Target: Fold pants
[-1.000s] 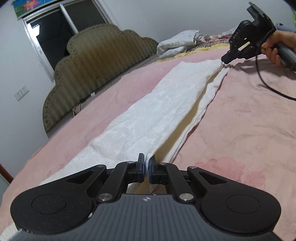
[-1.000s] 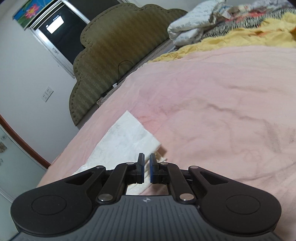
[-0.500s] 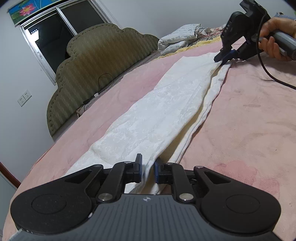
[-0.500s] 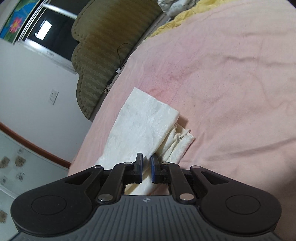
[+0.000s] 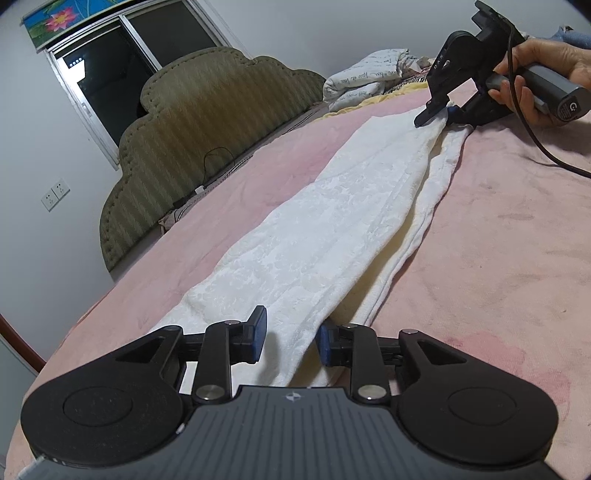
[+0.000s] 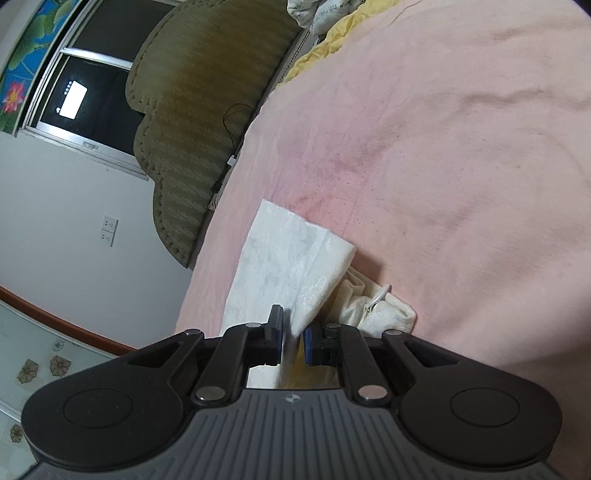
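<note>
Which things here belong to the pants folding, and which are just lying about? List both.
Part of the job:
- white pants, laid lengthwise on the pink bed cover
- left hand-held gripper, jaws just opened, cloth between them
- right hand-held gripper, at the far end of the pants

Just lying about:
- bundled bedding by the headboard
- yellow blanket
- wall sockets

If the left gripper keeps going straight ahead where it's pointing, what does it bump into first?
Most likely the white pants. The left gripper has just been opening, its jaws now apart with the near end of the cloth lying between them, so going forward and slightly down would push into that fabric on the pink bedspread.
</note>
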`<state>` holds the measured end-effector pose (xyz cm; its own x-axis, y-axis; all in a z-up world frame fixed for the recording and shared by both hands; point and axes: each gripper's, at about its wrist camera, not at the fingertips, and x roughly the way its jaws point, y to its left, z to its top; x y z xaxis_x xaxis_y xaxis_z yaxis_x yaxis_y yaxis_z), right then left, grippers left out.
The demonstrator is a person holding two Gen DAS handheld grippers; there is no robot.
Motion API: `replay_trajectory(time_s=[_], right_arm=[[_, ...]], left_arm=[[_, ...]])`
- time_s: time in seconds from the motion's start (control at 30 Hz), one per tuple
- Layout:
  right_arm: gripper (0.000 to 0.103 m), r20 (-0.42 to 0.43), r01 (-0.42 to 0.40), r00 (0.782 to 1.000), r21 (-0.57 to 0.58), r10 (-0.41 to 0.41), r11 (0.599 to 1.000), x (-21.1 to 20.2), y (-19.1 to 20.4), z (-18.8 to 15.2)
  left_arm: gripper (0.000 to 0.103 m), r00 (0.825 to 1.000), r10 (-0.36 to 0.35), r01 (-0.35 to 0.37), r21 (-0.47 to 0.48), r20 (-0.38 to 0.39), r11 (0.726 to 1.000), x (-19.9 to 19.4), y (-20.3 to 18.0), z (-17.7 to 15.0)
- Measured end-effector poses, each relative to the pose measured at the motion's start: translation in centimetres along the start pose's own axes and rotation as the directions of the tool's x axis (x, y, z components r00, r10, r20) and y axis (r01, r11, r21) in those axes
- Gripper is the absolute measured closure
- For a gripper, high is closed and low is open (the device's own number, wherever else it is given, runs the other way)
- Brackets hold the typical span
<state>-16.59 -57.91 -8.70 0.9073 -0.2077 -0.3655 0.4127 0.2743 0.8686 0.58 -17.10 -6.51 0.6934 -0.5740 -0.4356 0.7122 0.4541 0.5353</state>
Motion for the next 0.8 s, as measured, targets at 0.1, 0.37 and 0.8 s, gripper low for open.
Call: replay_trajectory(time_s=[0.1,0.37,0.8], right_arm=[[0.065,0.0,-0.034,0.999,-0.019,0.034,0.999,-0.3,0.5,-0.2],[0.025,0.012,-0.055,0.998,-0.165,0.057,0.985,0.2,3.1,-0.7],[0.097,0.085,0.06,0.996,-0.252,-0.039,0.966,-3.2,2.9,-1.6]], left_arm=[[0.06,1.0,0.007,-0.007,-0.014,-0.001,1.0,0.0,0.2,-0.1],[0.061,1.0,-0.002,0.002,-0.029,-0.006,1.0,0.1,0.5,0.1],[0.094,0.995,-0.102,0.101,-0.076,-0.006,0.992,-1.0,1.1,0.0]])
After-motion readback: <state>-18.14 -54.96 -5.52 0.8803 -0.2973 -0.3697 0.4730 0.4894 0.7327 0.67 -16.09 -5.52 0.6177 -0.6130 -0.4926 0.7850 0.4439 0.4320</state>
